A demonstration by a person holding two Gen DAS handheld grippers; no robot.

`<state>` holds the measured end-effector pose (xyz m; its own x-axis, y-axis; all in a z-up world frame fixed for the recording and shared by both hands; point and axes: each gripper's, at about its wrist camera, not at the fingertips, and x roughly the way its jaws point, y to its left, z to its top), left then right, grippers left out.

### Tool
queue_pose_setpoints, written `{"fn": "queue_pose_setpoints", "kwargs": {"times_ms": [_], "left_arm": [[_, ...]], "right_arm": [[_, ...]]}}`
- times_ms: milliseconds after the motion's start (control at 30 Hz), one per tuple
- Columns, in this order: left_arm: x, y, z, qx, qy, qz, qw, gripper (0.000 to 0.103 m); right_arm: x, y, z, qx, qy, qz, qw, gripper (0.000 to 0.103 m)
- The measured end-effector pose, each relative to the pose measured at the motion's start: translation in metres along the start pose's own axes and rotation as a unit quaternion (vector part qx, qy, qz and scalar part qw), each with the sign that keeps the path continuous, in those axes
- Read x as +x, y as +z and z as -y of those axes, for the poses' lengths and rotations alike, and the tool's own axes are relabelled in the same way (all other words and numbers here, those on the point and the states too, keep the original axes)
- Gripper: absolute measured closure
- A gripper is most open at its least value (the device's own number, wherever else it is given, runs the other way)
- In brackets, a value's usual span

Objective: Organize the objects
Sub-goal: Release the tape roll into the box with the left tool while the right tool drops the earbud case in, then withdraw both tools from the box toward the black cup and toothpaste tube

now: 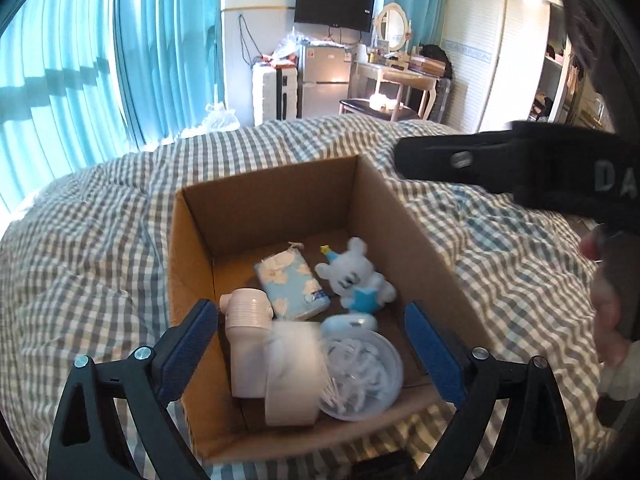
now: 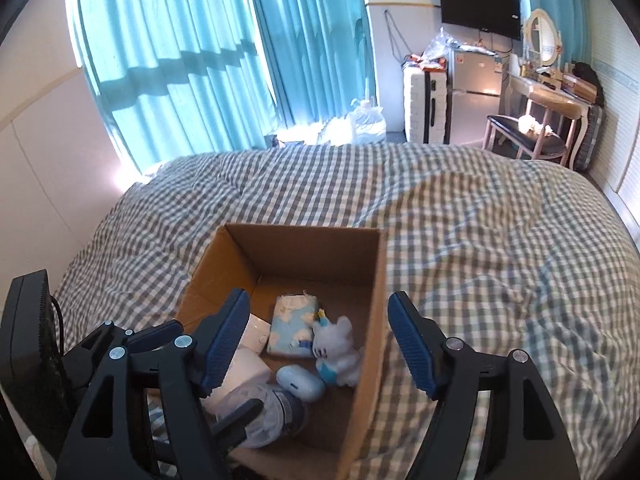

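An open cardboard box (image 1: 264,204) stands on the checked bed; it also shows in the right wrist view (image 2: 372,280). Inside lie a floral tissue pack (image 1: 290,282) (image 2: 292,326), a white bear toy (image 1: 356,276) (image 2: 336,350), a pale pink bottle (image 1: 246,344), a blurred white roll (image 1: 292,376), a clear tub of small white pieces (image 1: 362,376) and a small white-blue oval case (image 1: 350,322) (image 2: 300,382). My left gripper (image 1: 310,354) is open above the box's near side, empty. My right gripper (image 2: 318,346) is open above the box, empty. The left gripper's body (image 2: 120,364) shows at lower left.
The checked duvet (image 2: 480,240) covers the bed around the box. Blue curtains (image 2: 192,52), a suitcase (image 2: 424,96), a fridge (image 2: 476,76) and a dressing table with stool (image 2: 548,120) stand beyond the bed. The right gripper's body (image 1: 520,168) and a hand (image 1: 608,312) show at right.
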<state>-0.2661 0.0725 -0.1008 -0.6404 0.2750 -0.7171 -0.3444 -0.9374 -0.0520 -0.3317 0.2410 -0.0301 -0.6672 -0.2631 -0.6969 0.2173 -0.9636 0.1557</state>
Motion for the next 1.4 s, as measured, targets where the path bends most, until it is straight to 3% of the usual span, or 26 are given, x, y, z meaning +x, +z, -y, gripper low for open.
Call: {"fn": "queue_pose_setpoints", "kwargs": {"times_ms": [233, 433, 767, 1033, 1200, 1400], "left_arm": [[-0.055, 0.002, 0.013, -0.007, 0.022, 0.031, 0.9993, 0.004], [-0.098, -0.002, 0.016, -0.010, 0.056, 0.049, 0.9972, 0.004], [-0.145, -0.038, 0.020, -0.013, 0.099, 0.062, 0.9931, 0.004], [-0.138, -0.086, 0.012, -0.026, 0.120, 0.038, 0.9917, 0.004], [-0.120, -0.113, -0.004, -0.029, 0.149, 0.013, 0.9884, 0.004], [-0.101, -0.137, -0.028, -0.056, 0.149, -0.016, 0.9871, 0.004]], "right_arm": [[-0.082, -0.011, 0.018, 0.014, -0.019, 0.041, 0.999, 0.028], [-0.138, -0.031, 0.012, -0.004, -0.029, 0.063, 0.998, 0.028], [-0.175, -0.084, -0.024, -0.037, -0.025, 0.063, 0.997, 0.028], [-0.166, -0.135, -0.048, -0.056, -0.020, 0.036, 0.998, 0.028], [-0.130, -0.165, -0.066, -0.071, -0.014, -0.002, 0.997, 0.028], [-0.070, -0.193, -0.083, -0.090, -0.015, -0.064, 0.994, 0.028]]}}
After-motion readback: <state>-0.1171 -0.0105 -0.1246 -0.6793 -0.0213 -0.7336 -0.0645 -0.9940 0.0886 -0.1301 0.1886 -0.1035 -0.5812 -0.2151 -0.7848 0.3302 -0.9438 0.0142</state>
